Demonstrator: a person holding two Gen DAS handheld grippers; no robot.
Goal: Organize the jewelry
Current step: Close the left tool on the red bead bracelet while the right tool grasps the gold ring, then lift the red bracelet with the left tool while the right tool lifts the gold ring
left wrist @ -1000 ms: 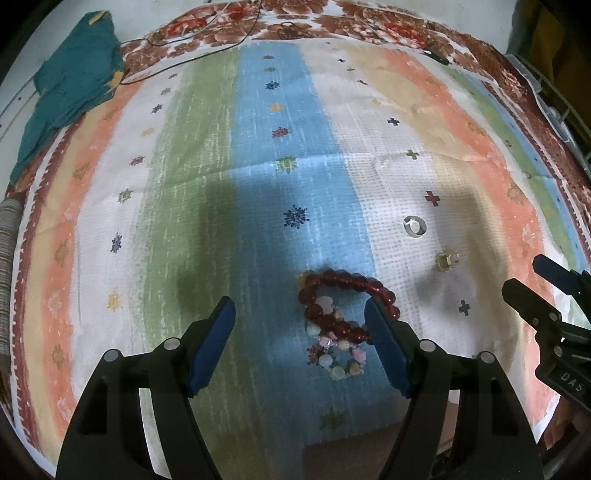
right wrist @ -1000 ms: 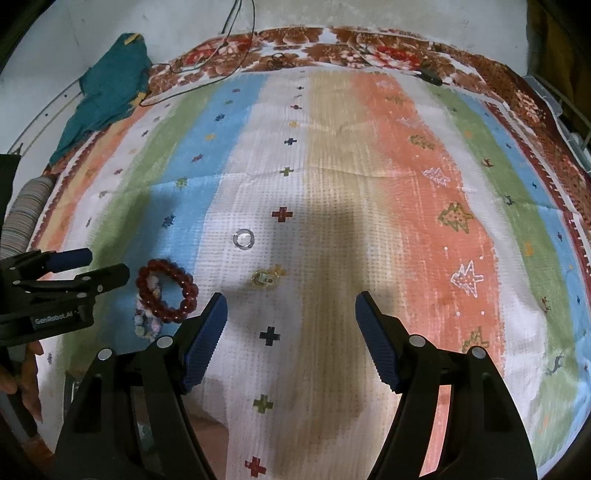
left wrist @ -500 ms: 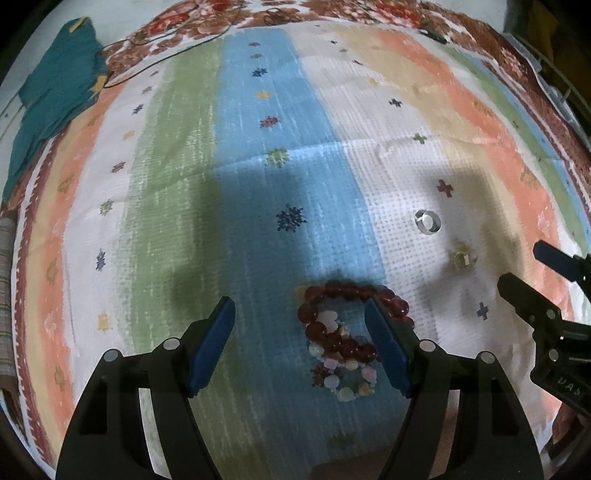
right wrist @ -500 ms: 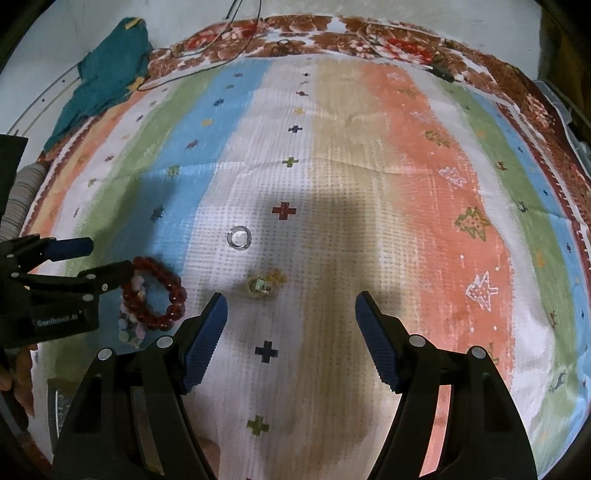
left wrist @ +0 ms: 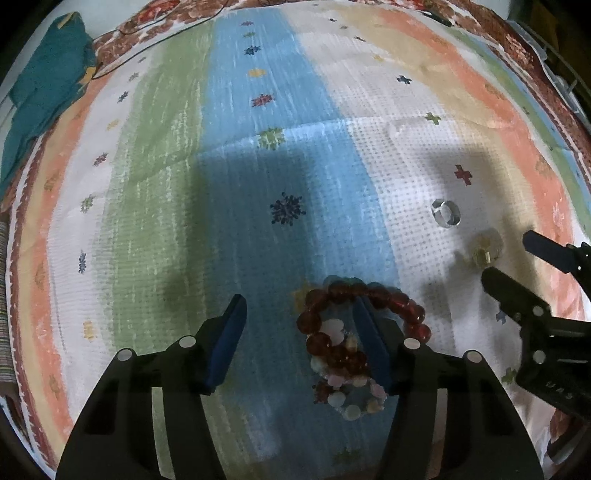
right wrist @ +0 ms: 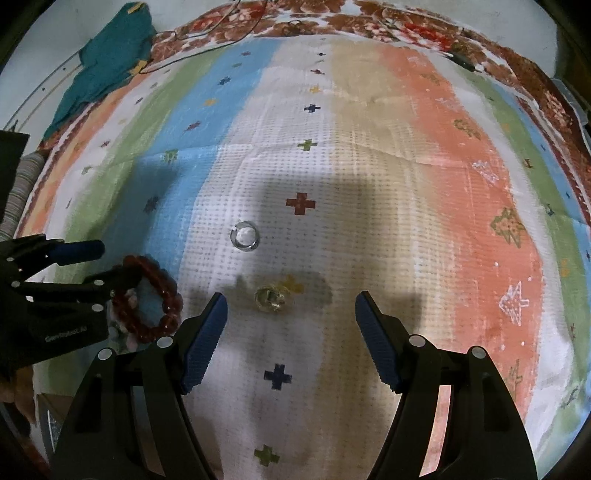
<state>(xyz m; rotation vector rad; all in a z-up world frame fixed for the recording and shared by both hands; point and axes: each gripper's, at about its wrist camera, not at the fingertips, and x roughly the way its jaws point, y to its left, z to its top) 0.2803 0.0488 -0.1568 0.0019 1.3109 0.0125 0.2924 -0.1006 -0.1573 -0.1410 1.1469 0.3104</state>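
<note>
A dark red bead bracelet (left wrist: 364,317) lies on the striped cloth with a pale pastel bead bracelet (left wrist: 351,393) under its near side. My left gripper (left wrist: 299,332) is open low over them; its right finger sits inside the red loop, its left finger on bare cloth. A silver ring (left wrist: 446,213) and a small gold ring (left wrist: 480,254) lie to the right. In the right wrist view my right gripper (right wrist: 291,325) is open just short of the gold ring (right wrist: 269,298), with the silver ring (right wrist: 243,236) beyond and the red bracelet (right wrist: 147,299) at left.
A striped, patterned cloth (right wrist: 406,184) covers the surface. A teal cloth (left wrist: 40,85) lies at the far left corner, and thin cables (right wrist: 207,33) run along the far floral border. A wire rack edge (left wrist: 561,74) shows at the far right.
Both grippers have moved forward and lower. The left gripper's right finger now sits inside the red bracelet loop. The gold ring has come closer to the right gripper's fingers.
</note>
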